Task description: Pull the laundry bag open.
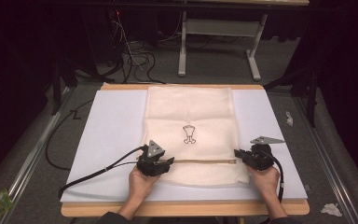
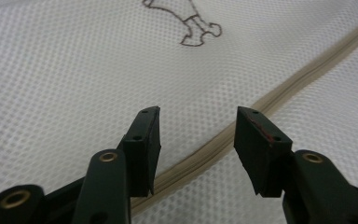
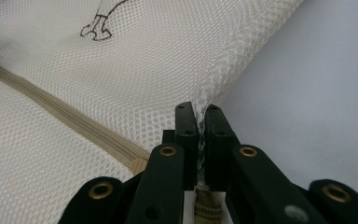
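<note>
Right gripper (image 3: 201, 122) pinching a fold of the mesh laundry bag (image 1: 191, 121) at its right edge, jaws clamped together on the netting, just beside the end of the beige zipper (image 3: 65, 114). Left gripper (image 2: 196, 140) hovering with jaws parted, straddling the zipper (image 2: 270, 98) at its left end, pads pressing on nothing. Bag lying flat on the white board (image 1: 112, 126), running from the far edge toward the person, zipper crossing it near the front. Judging the mesh as light, soft and limp, likely bunching and sliding rather than holding shape; taking hold best at the stiffer zipper tape or a gathered fold at the edge. Showing a small brown printed figure (image 1: 189, 135) at centre. Looking flat and apparently holding nothing; zipper seemingly closed along its length, slider not made out.
</note>
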Demonstrator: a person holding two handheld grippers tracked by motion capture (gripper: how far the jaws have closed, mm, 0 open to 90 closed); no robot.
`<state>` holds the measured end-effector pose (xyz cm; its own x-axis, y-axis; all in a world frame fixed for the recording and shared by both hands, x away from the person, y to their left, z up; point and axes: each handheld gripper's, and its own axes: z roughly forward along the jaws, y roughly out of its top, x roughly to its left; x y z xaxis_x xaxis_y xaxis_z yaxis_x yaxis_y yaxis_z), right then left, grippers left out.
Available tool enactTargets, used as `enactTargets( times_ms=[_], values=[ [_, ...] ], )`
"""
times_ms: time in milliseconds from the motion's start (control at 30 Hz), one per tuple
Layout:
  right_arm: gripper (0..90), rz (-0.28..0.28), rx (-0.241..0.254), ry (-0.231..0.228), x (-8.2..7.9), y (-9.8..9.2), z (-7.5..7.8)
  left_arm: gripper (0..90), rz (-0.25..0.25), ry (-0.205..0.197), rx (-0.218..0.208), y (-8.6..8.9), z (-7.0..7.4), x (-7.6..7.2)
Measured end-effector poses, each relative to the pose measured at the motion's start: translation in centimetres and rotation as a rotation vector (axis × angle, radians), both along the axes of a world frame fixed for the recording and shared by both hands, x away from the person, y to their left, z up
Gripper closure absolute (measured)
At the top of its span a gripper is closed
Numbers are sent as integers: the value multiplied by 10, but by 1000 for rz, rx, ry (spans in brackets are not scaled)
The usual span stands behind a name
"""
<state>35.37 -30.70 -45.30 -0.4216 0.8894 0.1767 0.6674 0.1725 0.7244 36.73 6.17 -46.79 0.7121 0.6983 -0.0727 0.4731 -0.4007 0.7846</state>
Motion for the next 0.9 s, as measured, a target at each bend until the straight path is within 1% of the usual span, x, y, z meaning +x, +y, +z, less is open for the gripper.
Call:
enactTargets(
  times_ms=[33, 133, 167, 300, 367, 500, 600, 700, 800, 833, 900],
  values=[
    [877, 0, 0, 0, 0, 0, 0, 506, 0, 0, 0, 0, 0, 0],
    [877, 1, 8, -5, 0, 0, 3, 503, -23, 8, -11, -10, 3, 1],
    [877, 6, 10, -11, 0, 0, 5, 503, -31, 5, -6, -13, 4, 1],
    [876, 22, 25, -15, 0, -1, 9, 507, -44, 8, -13, -19, 8, 2],
    [875, 30, 22, -20, 0, -1, 11, 521, -50, 0, -16, -22, 11, 1],
    [876, 34, 47, -20, 0, -2, 12, 549, -76, 6, -25, -30, 14, 1],
    [876, 37, 58, -21, 0, -3, 12, 554, -102, 1, -9, -39, 16, 1],
    [876, 42, 64, -15, 0, -3, 12, 554, -118, 3, -20, -45, 17, 0],
    [876, 48, 69, -17, 0, -3, 14, 556, -134, -5, -18, -49, 17, -2],
    [876, 55, 67, -23, 0, -4, 15, 558, -139, -4, -18, -51, 17, -2],
    [877, 54, 71, -18, 0, -3, 17, 562, -149, 4, -20, -54, 18, -2]
  ],
)
